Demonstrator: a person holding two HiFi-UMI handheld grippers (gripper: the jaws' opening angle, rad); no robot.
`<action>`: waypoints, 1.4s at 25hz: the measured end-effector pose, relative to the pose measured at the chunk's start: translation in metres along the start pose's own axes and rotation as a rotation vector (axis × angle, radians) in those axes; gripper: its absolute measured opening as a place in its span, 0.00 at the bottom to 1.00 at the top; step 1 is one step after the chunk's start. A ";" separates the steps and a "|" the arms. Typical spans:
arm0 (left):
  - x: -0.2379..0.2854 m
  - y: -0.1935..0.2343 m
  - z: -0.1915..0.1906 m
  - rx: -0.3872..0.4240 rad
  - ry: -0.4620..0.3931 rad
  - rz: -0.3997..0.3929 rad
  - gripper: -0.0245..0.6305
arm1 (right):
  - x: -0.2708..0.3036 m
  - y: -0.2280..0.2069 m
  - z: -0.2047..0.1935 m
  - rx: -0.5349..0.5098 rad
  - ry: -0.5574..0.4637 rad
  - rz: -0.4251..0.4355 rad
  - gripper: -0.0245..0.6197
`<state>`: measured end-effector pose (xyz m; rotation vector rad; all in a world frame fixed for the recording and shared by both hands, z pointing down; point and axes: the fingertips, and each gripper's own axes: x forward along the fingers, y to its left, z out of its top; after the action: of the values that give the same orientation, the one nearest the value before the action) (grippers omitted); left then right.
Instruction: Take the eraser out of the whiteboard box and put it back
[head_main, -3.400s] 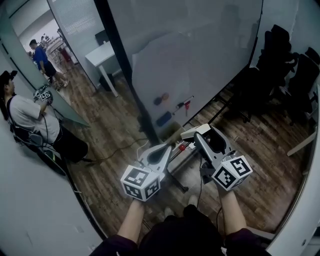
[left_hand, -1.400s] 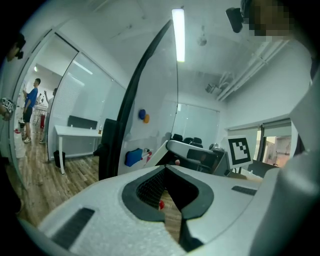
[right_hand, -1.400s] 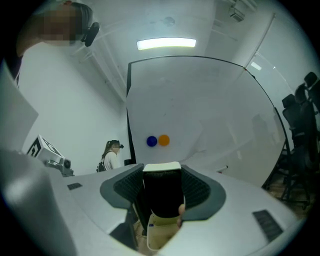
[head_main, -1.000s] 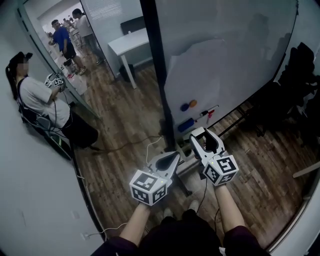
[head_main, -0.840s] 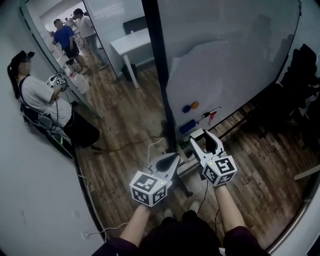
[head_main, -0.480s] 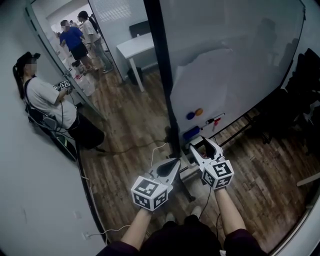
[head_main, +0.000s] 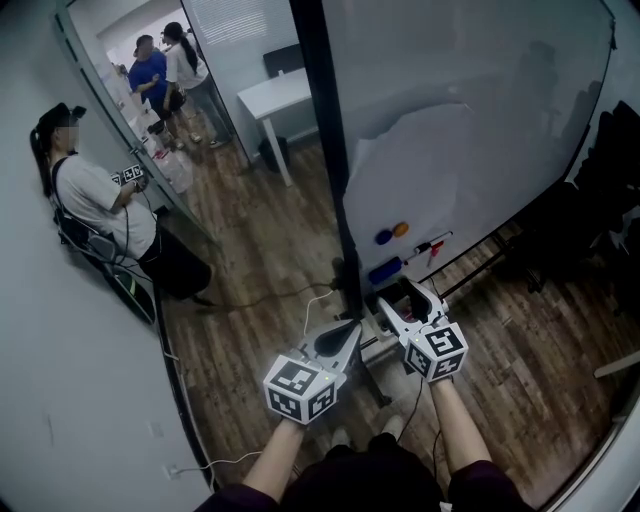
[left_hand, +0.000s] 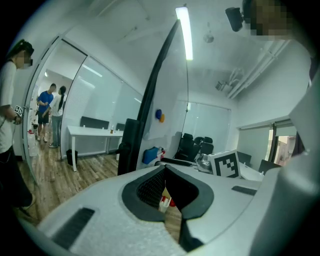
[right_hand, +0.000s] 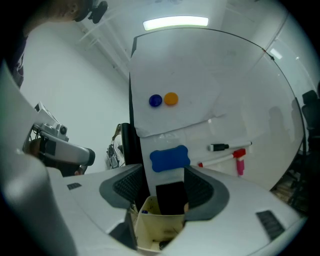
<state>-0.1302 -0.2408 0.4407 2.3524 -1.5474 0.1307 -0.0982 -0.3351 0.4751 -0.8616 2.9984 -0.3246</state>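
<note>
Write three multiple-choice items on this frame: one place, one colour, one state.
1. Where is the black block? A in the cream box, between the right gripper's jaws; B on the floor; C on the white table.
2. The two round magnets on the whiteboard are: A red and green; B blue and orange; C both black.
3. The left gripper is: A wide open; B shut on a marker; C shut, empty.
Answers: A, it stands in the box between parted jaws; B, seen above the blue pad; C, its jaws meet on nothing.
</note>
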 end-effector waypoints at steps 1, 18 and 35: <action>0.000 -0.001 0.000 -0.001 0.000 -0.001 0.04 | -0.001 0.000 0.000 0.002 0.000 -0.002 0.40; 0.001 -0.013 0.011 0.015 -0.028 -0.037 0.04 | -0.035 0.009 0.036 0.072 -0.075 0.008 0.28; -0.004 -0.053 0.061 0.103 -0.123 -0.160 0.04 | -0.105 0.051 0.106 0.018 -0.235 -0.023 0.12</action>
<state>-0.0902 -0.2371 0.3704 2.5987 -1.4291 0.0293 -0.0290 -0.2581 0.3558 -0.8672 2.7677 -0.2315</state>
